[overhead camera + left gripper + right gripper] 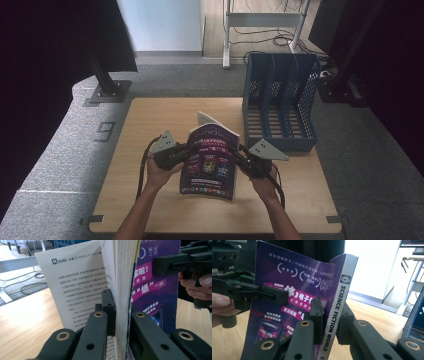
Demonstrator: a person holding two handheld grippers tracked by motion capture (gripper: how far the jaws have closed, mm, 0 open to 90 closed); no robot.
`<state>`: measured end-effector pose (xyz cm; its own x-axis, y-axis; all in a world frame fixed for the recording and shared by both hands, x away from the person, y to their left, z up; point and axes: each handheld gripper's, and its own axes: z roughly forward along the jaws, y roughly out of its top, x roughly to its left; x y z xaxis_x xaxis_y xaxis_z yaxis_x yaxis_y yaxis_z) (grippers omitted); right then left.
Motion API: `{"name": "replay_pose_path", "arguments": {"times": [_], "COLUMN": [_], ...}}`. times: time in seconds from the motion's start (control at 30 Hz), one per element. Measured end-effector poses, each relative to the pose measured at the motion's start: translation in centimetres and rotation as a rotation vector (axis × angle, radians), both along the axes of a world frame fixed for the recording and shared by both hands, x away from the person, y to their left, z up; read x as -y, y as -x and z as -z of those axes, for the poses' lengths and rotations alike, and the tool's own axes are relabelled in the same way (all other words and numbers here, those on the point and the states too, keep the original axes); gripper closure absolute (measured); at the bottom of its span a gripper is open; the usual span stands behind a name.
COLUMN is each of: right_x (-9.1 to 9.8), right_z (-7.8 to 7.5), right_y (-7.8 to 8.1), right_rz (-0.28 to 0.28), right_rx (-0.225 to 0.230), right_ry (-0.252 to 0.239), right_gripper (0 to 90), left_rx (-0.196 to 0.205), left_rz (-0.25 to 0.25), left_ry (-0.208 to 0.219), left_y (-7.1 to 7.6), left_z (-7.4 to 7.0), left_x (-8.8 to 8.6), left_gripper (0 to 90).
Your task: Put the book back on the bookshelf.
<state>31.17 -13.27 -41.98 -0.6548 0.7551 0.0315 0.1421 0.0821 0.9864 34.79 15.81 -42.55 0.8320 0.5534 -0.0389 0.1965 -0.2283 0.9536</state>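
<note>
Near the middle of the table [150, 125], the magazine [210, 162] stands upright between both hands, left gripper [181, 154] clamped on its page edge, right gripper [243, 159] on its spine, the file rack [280, 100] lying far-right, nearer the right hand.
</note>
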Motion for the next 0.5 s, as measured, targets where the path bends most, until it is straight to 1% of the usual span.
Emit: {"name": "replay_pose_path", "arguments": {"times": [0.07, 0.17, 0.3, 0.4, 0.5], "right_x": [0.0, 0.0, 0.0, 0.1, 0.3], "right_z": [0.0, -0.4, -1.3, -1.4, -0.8], "right_y": [0.0, 0.1, 0.3, 0.6, 0.9], "right_rz": [0.001, -0.002, 0.001, -0.005, -0.013], "right_rx": [0.003, 0.025, 0.07, 0.08, 0.083], "right_ry": [-0.001, 0.004, 0.01, 0.016, 0.025], "right_gripper": [77.5, 77.6, 78.3, 78.6, 79.2], "left_rx": [0.008, 0.014, 0.038, 0.038, 0.031], "left_rz": [-0.003, -0.008, -0.009, -0.001, 0.003], "left_ry": [0.0, 0.007, 0.011, 0.005, -0.002], "left_y": [0.0, -0.1, 0.0, 0.3, 0.6], "left_z": [-0.1, -0.5, -1.4, -1.2, -0.5], "left_x": [0.0, 0.1, 0.3, 0.3, 0.4], "left_gripper": [87.0, 86.9, 86.9, 86.7, 86.6]}}
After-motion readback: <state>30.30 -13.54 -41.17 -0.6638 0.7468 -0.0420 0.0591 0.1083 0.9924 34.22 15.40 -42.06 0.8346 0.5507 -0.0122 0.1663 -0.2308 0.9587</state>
